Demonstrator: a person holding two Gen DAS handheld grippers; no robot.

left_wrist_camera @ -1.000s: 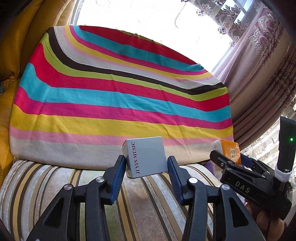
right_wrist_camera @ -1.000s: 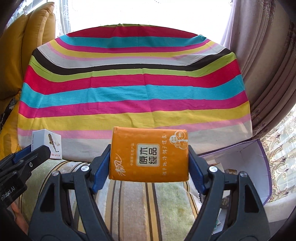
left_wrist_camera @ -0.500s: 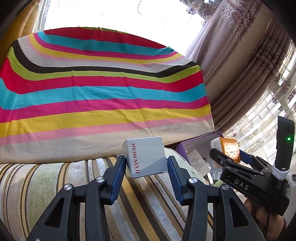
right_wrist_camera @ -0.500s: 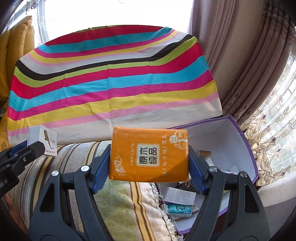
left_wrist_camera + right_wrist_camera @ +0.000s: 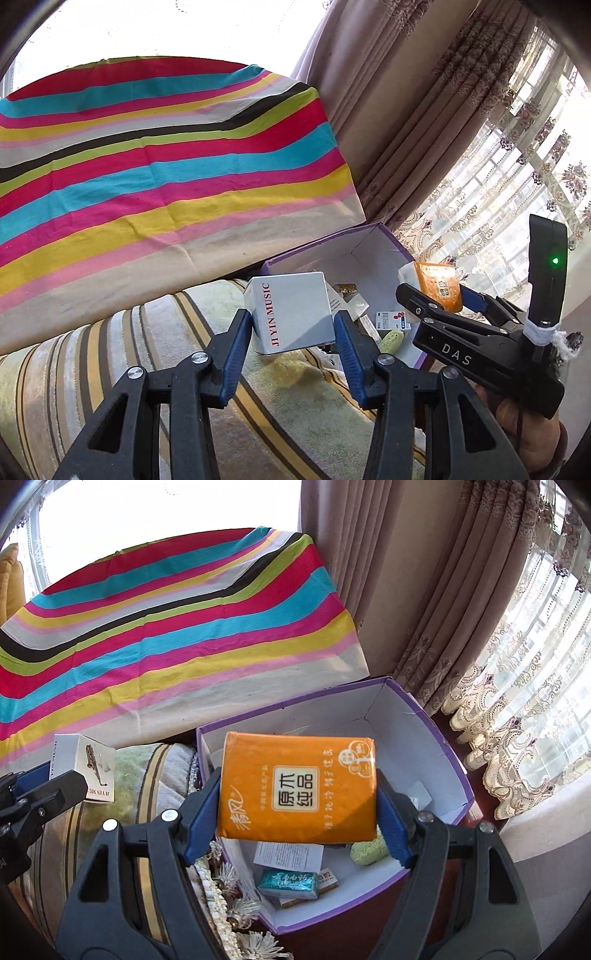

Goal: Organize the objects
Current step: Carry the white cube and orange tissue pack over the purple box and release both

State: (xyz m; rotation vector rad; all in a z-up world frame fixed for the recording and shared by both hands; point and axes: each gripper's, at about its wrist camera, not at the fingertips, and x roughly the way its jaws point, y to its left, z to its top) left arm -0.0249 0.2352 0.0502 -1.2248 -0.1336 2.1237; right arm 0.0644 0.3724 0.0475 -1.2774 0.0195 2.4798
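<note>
My left gripper is shut on a small white box printed "JI YIN MUSIC", held above the striped sofa seat near its right end. My right gripper is shut on an orange tissue pack, held over an open purple box with a white inside. From the left wrist view, the orange pack and right gripper appear at the right, over the purple box. The right wrist view catches the white box at the left.
The purple box holds several small items: a teal packet, a paper leaflet, a pale green lump. A rainbow-striped cloth covers the sofa back. Curtains and a window sill lie to the right. A fringed cushion edge borders the box.
Both grippers have swung right along the sofa with their loads. The purple box has come into view, and the orange pack now hangs over it.
</note>
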